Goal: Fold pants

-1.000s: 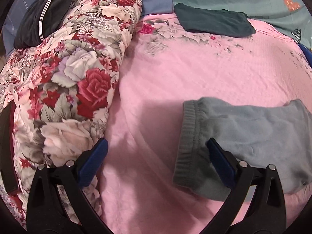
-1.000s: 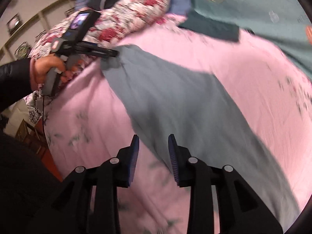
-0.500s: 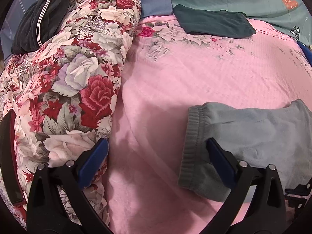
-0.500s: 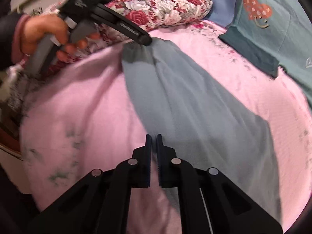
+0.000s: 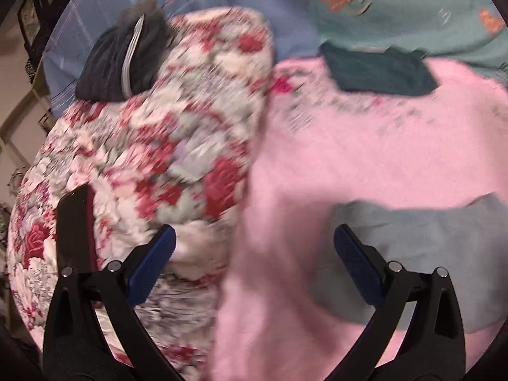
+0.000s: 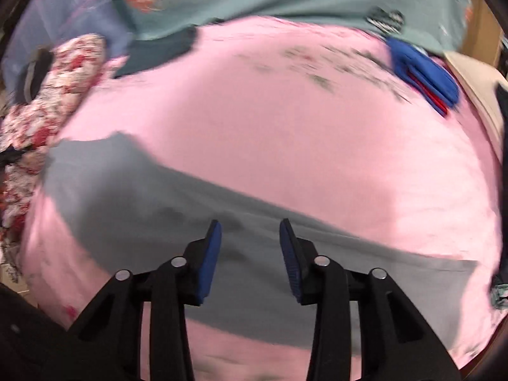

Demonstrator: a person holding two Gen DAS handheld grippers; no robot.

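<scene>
The grey-blue soft-knit pants (image 6: pixel 133 197) lay stretched out long and flat on the pink bedspread (image 6: pixel 285 127), apparently folded leg over leg into one narrow strip, with the ribbed waistband end (image 5: pixel 365 222) toward the rolled floral quilt (image 5: pixel 143 158) and the leg end running the other way. Judging by that, the lengthwise fold looked done and the crosswise folds were left. The right gripper (image 6: pixel 250 254) hovered over the middle of the pants, its jaws opening, cloth beneath them but nothing pinched. The left gripper (image 5: pixel 254 260) stood wide open over the bedspread beside the waistband, holding nothing. Farther from the pants, near the head of the bed, a folded dark teal garment (image 5: pixel 377 70) lay flat, perhaps already finished. A dark grey striped bundle (image 5: pixel 123 63) sat on the quilt, and a folded blue and red cloth (image 6: pixel 425 76) lay at the far edge.
</scene>
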